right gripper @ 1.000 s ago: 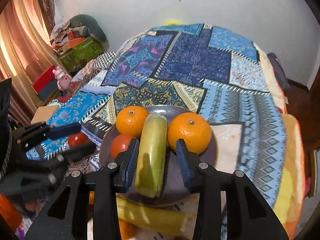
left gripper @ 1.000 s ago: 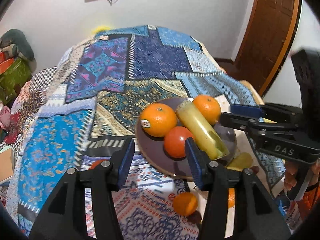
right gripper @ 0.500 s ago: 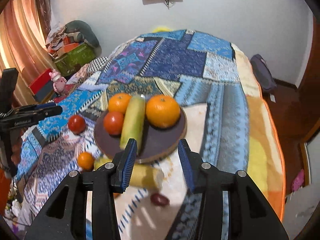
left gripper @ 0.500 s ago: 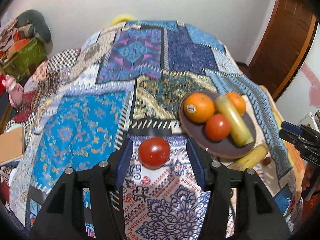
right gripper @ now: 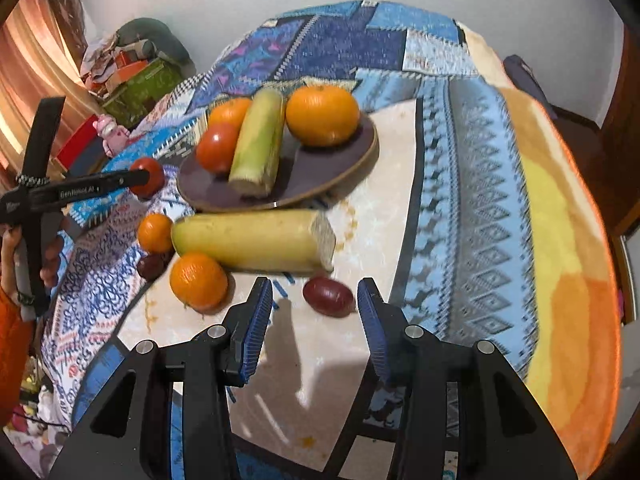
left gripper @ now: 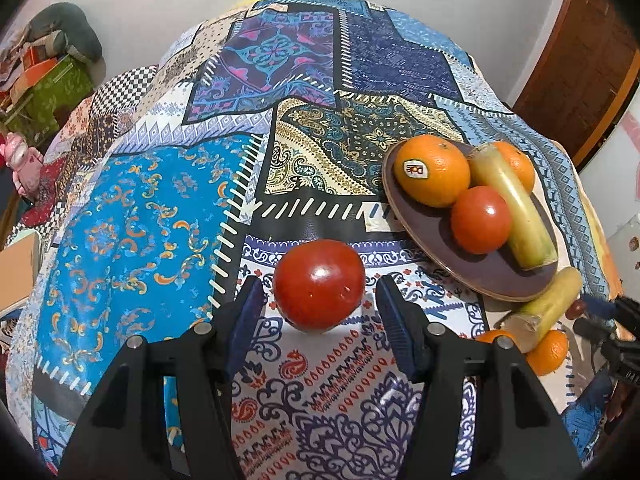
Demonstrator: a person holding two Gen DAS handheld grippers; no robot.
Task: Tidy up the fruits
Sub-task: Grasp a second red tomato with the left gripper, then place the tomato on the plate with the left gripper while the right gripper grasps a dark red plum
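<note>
- We take the brown plate (left gripper: 416, 224) as our landmark; it lies on the patchwork cloth (left gripper: 140, 216) that covers the surface.
- On the plate we count 4 pieces: a stickered orange (left gripper: 432, 170), a second orange (left gripper: 518, 164) behind it, a small red tomato (left gripper: 482, 218) and a cut yellow-green stalk (left gripper: 516, 208) lying between them.
- Our left gripper (left gripper: 320, 302) has its jaws spread wide, 1 on each side of a loose red tomato (left gripper: 319, 285) that sits on the cloth just off the plate's near-left edge; we cannot tell whether either pad touches it.
- Just in front of the plate, from the right wrist view, a thick yellow stalk piece (right gripper: 252, 240) lies crosswise on a pale mat (right gripper: 384, 184), close against the plate's rim.
- 2 small oranges sit off the plate near that stalk's rounded end: 1 (right gripper: 155, 233) beside it, 1 (right gripper: 198, 280) in front of it, with a dark red fruit (right gripper: 151, 266) between them.
- Our right gripper (right gripper: 316, 312) is also spread apart, holding nothing; a dark red oval fruit (right gripper: 328, 296) lies on the mat between its fingertips, nearer the right pad, well in front of the plate.
</note>
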